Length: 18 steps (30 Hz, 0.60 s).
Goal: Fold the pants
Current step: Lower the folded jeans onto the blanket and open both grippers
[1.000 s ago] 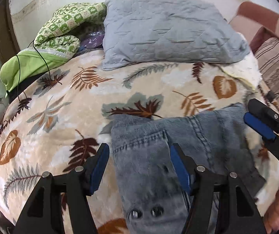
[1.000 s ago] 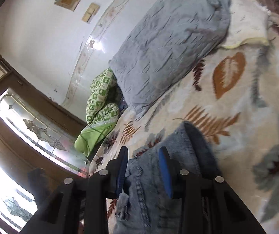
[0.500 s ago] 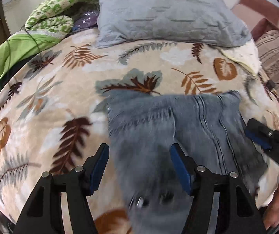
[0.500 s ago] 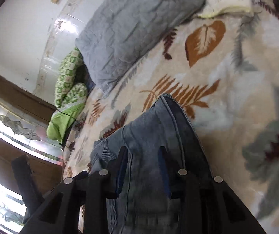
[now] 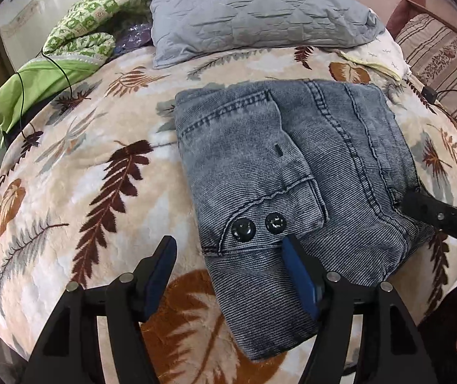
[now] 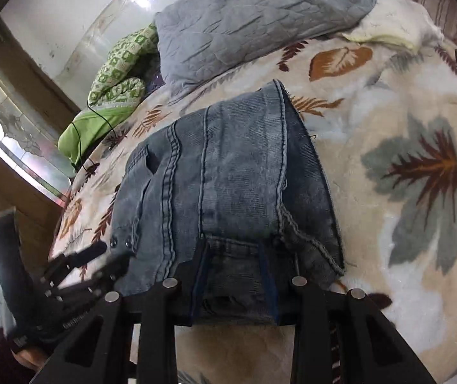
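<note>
Count: one pair of pants (image 5: 295, 172), grey-blue denim, lying folded into a compact stack on the leaf-print blanket (image 5: 68, 198), near the bed's front edge. Two dark round buttons (image 5: 243, 229) sit side by side on the waistband flap, facing up.

My left gripper (image 5: 228, 275): fingers spread wide, holding nothing. The left blue pad (image 5: 161, 272) hangs over bare blanket; the right pad lies at the near left corner of the fold. I cannot tell whether it touches the cloth.

My right gripper (image 6: 233, 283): its fingers straddle a bunched edge of the pants at the right side of the stack, with denim filling the gap between the blue pads. I log it as pinching the pants there. In the left wrist view only its black body (image 5: 442, 217) shows, laid against the stack's right edge.

Surroundings, counted: one grey quilted pillow (image 5: 254, 12) at the head of the bed, well apart from the pants. One green patterned bundle (image 5: 84, 38) left of the pillow, with a plain lime-green cloth (image 5: 27, 86) below it and one thin black cable (image 5: 20, 96) trailing across that. One cream cloth (image 5: 378, 54) beside the pillow's right corner. One striped cushion (image 5: 439, 60) at far right, with a second black cable (image 5: 452, 91) across it.

Nothing lies on top of the pants.
</note>
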Motion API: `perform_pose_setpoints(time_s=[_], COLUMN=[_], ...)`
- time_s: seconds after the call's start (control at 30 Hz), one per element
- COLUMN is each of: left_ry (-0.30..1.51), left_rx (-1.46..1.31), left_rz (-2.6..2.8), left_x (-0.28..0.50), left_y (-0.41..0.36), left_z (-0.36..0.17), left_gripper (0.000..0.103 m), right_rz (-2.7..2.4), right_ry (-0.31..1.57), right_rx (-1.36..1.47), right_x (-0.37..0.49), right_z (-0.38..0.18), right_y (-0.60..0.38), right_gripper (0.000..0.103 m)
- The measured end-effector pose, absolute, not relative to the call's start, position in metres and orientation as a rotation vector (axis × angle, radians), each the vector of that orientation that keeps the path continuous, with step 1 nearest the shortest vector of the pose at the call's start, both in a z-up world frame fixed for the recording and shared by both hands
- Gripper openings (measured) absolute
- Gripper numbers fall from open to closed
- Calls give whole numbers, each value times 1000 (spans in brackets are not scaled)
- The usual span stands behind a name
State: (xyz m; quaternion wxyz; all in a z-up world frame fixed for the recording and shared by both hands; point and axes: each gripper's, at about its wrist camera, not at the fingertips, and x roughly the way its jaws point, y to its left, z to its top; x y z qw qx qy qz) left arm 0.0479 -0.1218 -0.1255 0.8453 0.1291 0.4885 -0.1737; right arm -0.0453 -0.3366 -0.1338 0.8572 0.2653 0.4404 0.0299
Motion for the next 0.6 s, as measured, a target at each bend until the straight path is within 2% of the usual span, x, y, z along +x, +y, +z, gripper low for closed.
perform_pose_setpoints(time_s=[0.1,0.13,0.17,0.2,0.27,0.37,0.6], left_ry=[971,951,932,912,885,865,858], left_rx=[261,267,274,277,277,267,268], left_rz=[-356,-345,-333,-319,-295,-261,-218], left_x=[40,37,35,32,29,28,32], left_y=[-116,-115,-113,-112,-108,-103,-94], left_z=[-106,-101,-97,-92,-84,-76,-70], left_gripper=[71,75,77,78,78,79,80], right_rz=[106,106,101,91,79,83,70], right_ry=[873,848,824,799,739,684,687], right_rx=[710,726,734,742,758,752,747], right_x=[-51,-54,-56,-60,-64,-71,-79], right_z=[-124,-120,-115,-109,-97,-83,-72], right_y=[-357,-362,-365,-370,-374,-382,-392], right_gripper=[35,36,40,56,73,73,73])
